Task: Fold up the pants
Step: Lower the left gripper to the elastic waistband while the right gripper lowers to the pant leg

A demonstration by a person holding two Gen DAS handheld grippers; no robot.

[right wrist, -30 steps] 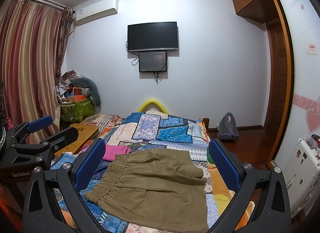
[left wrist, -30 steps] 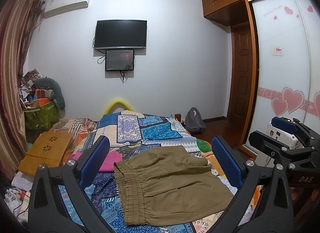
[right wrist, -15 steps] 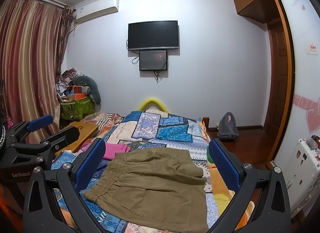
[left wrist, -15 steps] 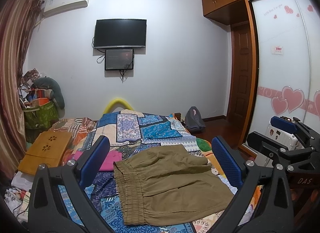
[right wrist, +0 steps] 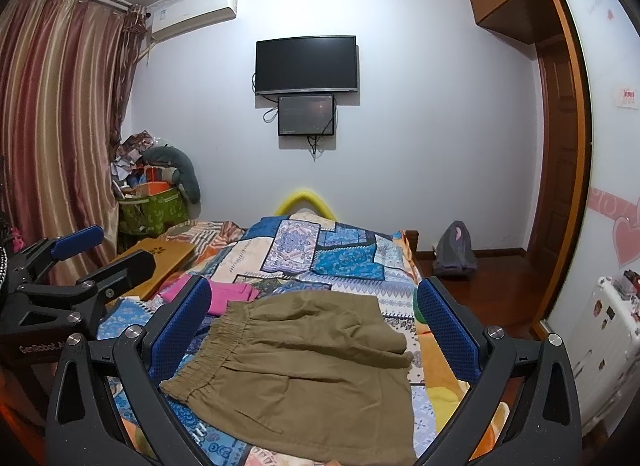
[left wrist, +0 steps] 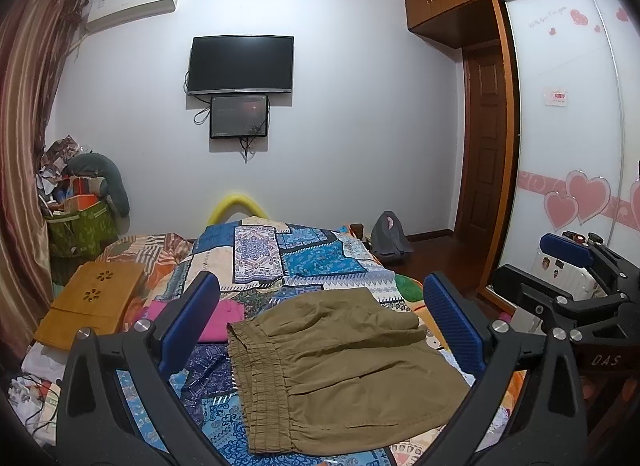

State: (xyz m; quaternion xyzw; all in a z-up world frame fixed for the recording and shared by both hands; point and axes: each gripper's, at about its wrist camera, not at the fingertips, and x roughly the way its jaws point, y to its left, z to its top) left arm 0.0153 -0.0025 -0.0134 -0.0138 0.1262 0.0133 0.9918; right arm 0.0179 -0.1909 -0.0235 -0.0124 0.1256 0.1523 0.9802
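pants [left wrist: 340,370] flat on bed [left wrist: 320,262] (folded over) | both grippers spread, empty

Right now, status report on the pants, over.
Both hand-held grippers open, left and right, holding nothing. Olive pants already folded, on patchwork bedspread. Pink garment touches waistband.

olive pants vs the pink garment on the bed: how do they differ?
The olive pants lie spread out in front of both open claws, nearer the cameras; the pink garment sits farther back, toward the left. The olive pants show a gathered elastic waistband; the pink garment shows no such detail. The olive pants are fully in view; the pink garment is partly hidden behind a claw finger. Both rest on the patterned bedspread, ungripped.
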